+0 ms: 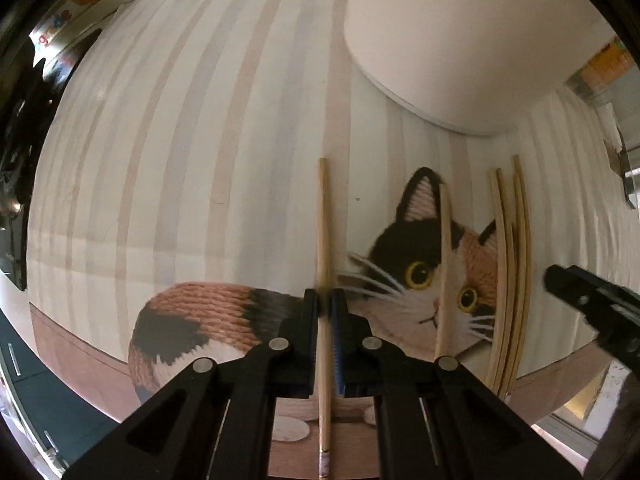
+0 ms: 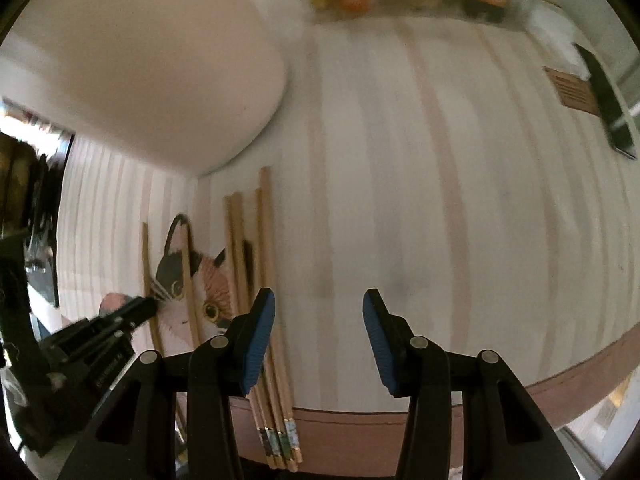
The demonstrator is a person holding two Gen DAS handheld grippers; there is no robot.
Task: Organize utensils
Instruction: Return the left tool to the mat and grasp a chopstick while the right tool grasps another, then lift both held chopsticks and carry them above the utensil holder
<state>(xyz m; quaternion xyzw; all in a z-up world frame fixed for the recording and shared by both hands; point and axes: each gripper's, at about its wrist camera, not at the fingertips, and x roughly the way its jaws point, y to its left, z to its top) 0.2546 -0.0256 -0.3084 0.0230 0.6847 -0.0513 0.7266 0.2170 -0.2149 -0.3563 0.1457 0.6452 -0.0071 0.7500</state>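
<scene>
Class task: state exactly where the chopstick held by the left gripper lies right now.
In the left wrist view, the held chopstick sits centre frame, clamped by the left gripper, left of the cat face on the placemat.

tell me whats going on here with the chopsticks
A person is sorting wooden chopsticks on a cat-print placemat. The left claw is shut on a single chopstick. The right claw is open and holds nothing, hovering beside a bundle of chopsticks gathered side by side on the mat. One more loose chopstick lies across the cat's face, between the held one and the bundle.
</scene>
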